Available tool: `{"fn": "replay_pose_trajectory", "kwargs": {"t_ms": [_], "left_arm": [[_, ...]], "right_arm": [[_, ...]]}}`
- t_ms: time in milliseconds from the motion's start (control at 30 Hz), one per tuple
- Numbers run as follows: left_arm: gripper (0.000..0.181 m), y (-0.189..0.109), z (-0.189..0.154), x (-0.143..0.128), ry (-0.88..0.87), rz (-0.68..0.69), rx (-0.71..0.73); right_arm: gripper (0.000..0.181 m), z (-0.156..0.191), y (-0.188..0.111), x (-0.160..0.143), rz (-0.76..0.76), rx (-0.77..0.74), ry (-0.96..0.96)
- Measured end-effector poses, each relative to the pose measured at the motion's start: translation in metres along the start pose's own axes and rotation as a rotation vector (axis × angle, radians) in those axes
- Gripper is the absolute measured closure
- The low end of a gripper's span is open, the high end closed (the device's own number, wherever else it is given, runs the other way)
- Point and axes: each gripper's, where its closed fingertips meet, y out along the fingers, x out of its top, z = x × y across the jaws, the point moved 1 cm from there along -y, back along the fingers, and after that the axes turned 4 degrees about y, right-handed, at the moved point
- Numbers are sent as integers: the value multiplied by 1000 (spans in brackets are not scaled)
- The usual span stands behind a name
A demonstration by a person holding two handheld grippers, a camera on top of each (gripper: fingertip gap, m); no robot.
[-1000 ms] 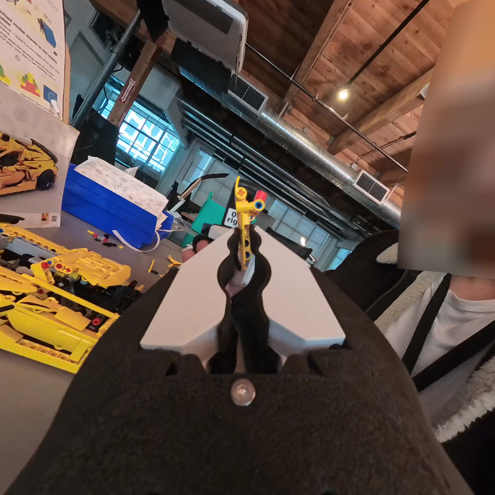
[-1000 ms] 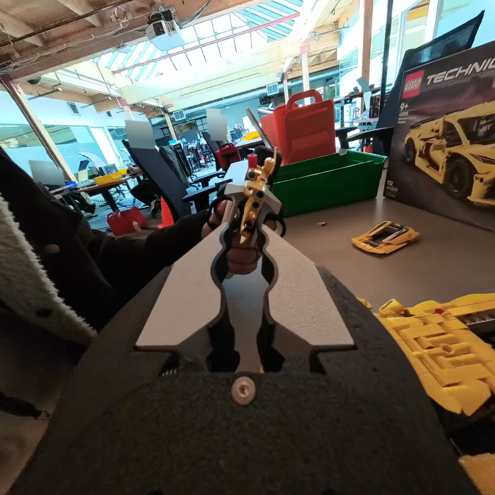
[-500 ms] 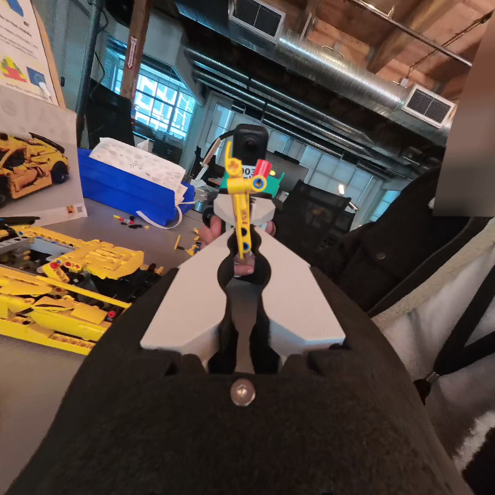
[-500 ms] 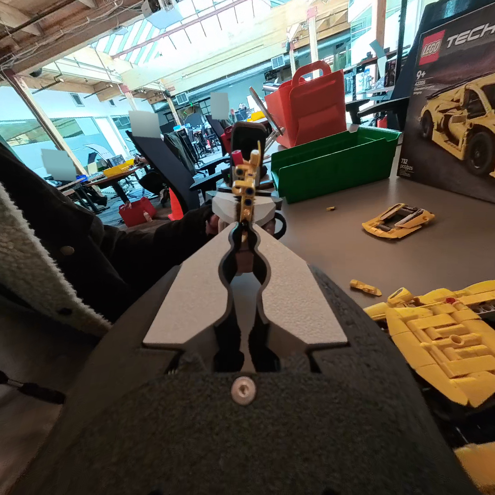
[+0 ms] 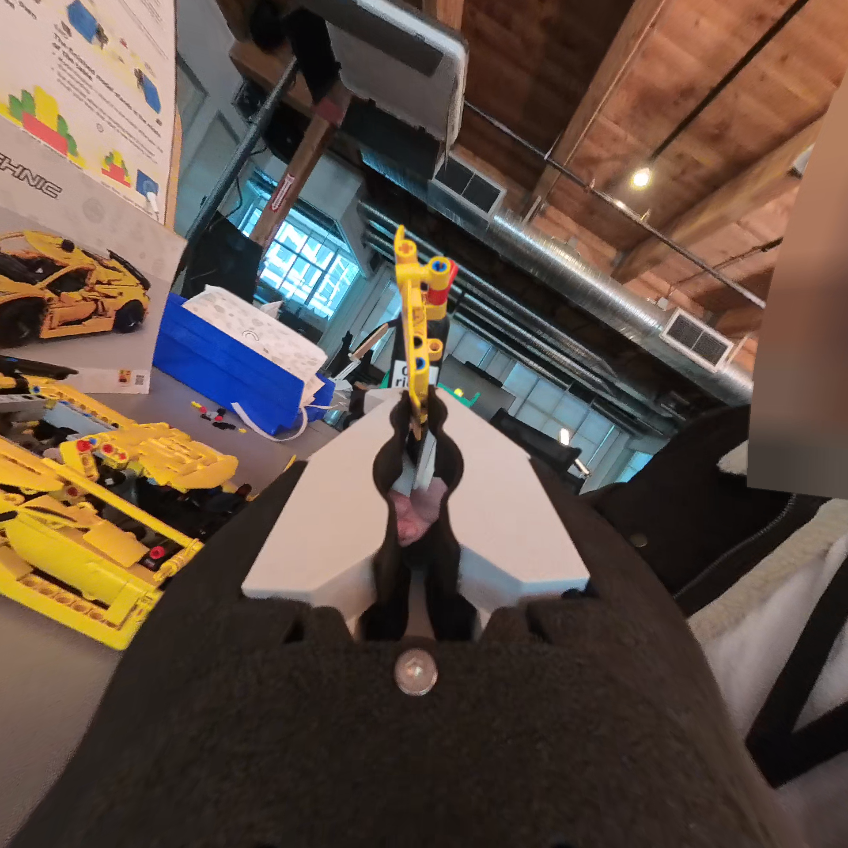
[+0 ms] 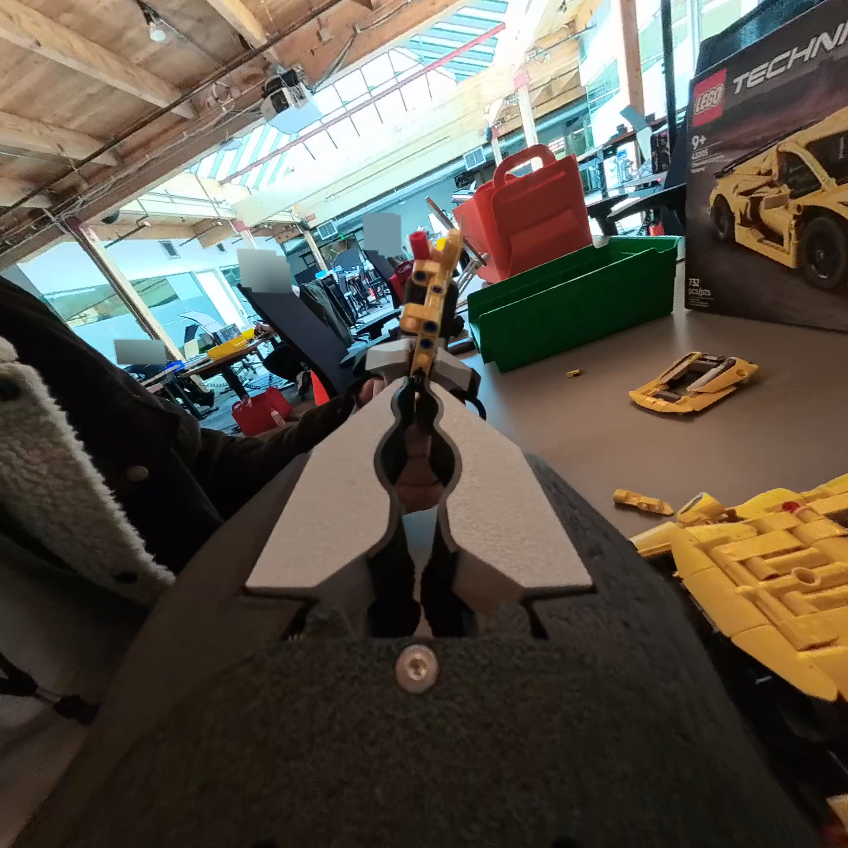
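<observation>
Both tools pinch one small yellow brick assembly between them, raised above the grey tabletop

The left tool point(image 5: 420, 404) and right tool point(image 6: 420, 378), tips pressed together, each clamp the lower end of the slim yellow plastic beam assembly with blue pins and a red peg point(image 5: 420, 316), which stands upright; beyond lie the part-built yellow brick car point(image 5: 87, 514), a loose yellow panel piece point(image 6: 693, 383), a blue bin point(image 5: 229, 367), a green bin point(image 6: 573, 298) and the tabletop point(image 6: 596, 436)

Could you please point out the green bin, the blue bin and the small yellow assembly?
green bin point(image 6: 569, 305), right wrist view, front wall.
blue bin point(image 5: 220, 362), left wrist view, side wall.
small yellow assembly point(image 5: 415, 330), left wrist view, long beam.
</observation>
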Motion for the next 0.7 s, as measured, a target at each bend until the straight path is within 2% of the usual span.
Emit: {"fn": "replay_pose_trajectory", "kwargs": {"t_ms": [267, 300, 333, 367, 400, 433, 500, 533, 600, 633, 700], "left_arm": [[177, -1, 13, 4, -34, -68, 75], [177, -6, 16, 11, -44, -123, 92], [175, -26, 23, 36, -68, -299, 114], [175, -60, 39, 64, -127, -475, 149], [176, -83, 51, 75, -163, -524, 179], [177, -82, 44, 75, -92, -467, 179], [175, -35, 20, 43, 209, -150, 225], [175, -20, 16, 33, 280, -82, 232], [175, -18, 21, 33, 212, -106, 214], [175, -26, 25, 37, 171, -133, 219], [175, -39, 37, 34, 135, -101, 286]], "right_arm": [[180, -12, 0, -3, -8, -78, 15], [180, -12, -1, -3, -11, -87, 10], [181, -12, -7, 0, -38, -66, 41], [181, -19, -20, 7, -90, -90, 64], [181, -22, -30, 13, -118, -102, 51], [181, -17, -29, 11, -85, -104, 14], [181, -4, -17, 6, -30, -80, -46], [181, -3, -14, 2, 17, -87, -71], [181, -5, -20, 0, 25, -102, -88], [181, -7, -24, -3, 52, -119, -110], [180, -9, -30, -6, 85, -166, -173]]}}
